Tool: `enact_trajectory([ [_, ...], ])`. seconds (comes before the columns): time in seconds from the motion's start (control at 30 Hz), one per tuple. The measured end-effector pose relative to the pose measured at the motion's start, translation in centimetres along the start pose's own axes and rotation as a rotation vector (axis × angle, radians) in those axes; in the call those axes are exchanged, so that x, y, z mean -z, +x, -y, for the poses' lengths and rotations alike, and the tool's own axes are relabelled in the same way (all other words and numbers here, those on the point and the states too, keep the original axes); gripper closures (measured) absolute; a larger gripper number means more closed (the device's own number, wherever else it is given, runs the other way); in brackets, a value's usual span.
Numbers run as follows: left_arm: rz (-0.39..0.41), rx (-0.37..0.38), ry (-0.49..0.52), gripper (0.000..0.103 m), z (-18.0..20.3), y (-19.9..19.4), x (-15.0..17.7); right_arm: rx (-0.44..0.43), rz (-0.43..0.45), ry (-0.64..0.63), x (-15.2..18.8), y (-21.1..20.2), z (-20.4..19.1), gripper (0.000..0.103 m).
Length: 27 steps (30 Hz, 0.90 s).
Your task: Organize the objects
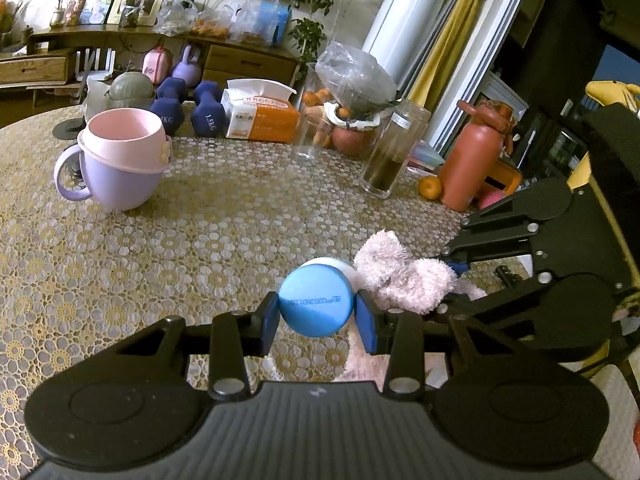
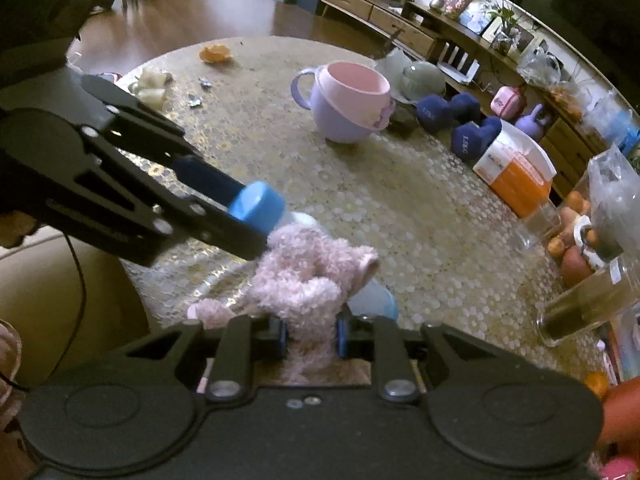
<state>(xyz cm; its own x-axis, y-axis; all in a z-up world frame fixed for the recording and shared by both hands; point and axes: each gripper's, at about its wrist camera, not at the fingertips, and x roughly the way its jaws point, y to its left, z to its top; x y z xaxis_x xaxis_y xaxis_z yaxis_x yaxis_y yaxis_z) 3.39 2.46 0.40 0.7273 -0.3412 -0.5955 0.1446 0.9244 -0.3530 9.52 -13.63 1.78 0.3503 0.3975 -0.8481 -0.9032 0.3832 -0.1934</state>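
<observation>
My left gripper point(image 1: 316, 312) is shut on the blue cap of a small white bottle point(image 1: 316, 306), held just above the table's near edge. It also shows in the right wrist view, where the left gripper point(image 2: 256, 210) comes in from the left with the blue cap point(image 2: 258, 206) between its pads. My right gripper point(image 2: 311, 334) is shut on a pink plush toy point(image 2: 308, 280); in the left wrist view the right gripper point(image 1: 454, 276) reaches in from the right and the plush toy point(image 1: 400, 272) touches the bottle. A pink and purple cup point(image 1: 120, 160) stands at the far left.
Blue dumbbells point(image 1: 188, 110), an orange tissue box point(image 1: 260, 114), an empty glass point(image 1: 314, 120), a glass jar with dark contents point(image 1: 394, 148), a red flask point(image 1: 474, 156) and a small orange point(image 1: 430, 187) line the far side of the lace-covered table point(image 1: 200, 240). Orange peel point(image 2: 215, 54) lies far off.
</observation>
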Motion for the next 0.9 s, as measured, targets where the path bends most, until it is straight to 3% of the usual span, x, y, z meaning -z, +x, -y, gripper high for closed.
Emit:
enact_trajectory([
  [0.63, -0.003, 0.026, 0.007, 0.065, 0.5, 0.1, -0.1, 0.133, -0.185, 0.018, 3.1, 6.8, 4.5, 0.083],
  [0.9, 0.001, 0.026, 0.006, 0.065, 0.5, 0.1, -0.2, 0.140, -0.111, 0.005, 2.3, 2.1, 5.0, 0.083],
])
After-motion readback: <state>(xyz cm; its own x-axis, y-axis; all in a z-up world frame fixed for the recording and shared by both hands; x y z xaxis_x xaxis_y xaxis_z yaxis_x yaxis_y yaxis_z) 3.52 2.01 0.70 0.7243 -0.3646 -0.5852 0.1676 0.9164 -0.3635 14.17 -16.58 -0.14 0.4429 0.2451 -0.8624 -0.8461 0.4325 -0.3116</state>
